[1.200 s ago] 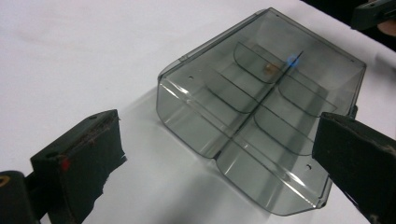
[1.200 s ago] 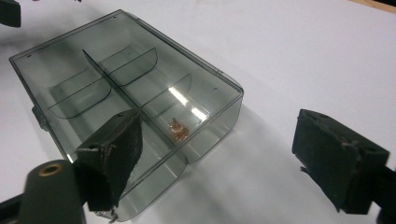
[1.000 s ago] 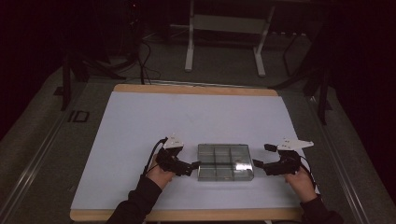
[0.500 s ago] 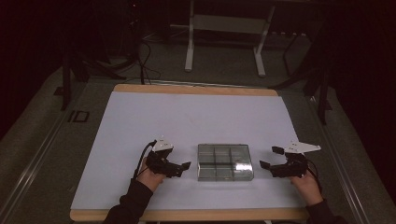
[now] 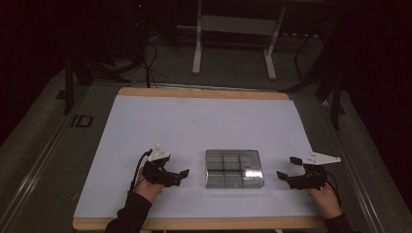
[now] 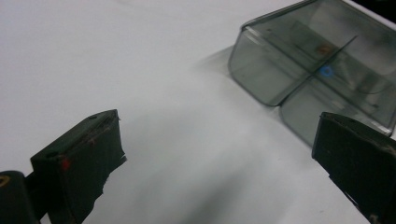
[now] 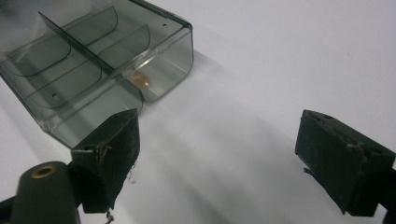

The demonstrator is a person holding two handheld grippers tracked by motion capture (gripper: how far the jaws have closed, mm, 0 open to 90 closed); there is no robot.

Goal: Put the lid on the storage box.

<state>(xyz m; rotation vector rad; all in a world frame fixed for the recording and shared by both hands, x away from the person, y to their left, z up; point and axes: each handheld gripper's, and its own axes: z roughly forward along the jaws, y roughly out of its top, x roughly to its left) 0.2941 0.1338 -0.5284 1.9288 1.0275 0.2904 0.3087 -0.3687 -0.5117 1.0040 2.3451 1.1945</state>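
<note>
A white sheet (image 5: 204,131) is seen covering a wooden table (image 5: 204,92) whose bare edge shows along the far and near sides. The table is set on a grey floor (image 5: 39,145) in a dark room; a white metal stand (image 5: 233,29) is seen behind the table, with dark cables (image 5: 150,58) trailing on the floor.

A clear compartment box (image 5: 234,168) is found lying flat on the sheet near the front edge, between the two grippers. A small orange item (image 7: 141,80) and a small blue item (image 6: 325,71) are noted inside it.

The left gripper (image 5: 177,175) is held with jaws spread wide, near the box but apart from it. The right gripper (image 5: 287,168) is likewise spread, nothing gripped, apart from the box's other side.
</note>
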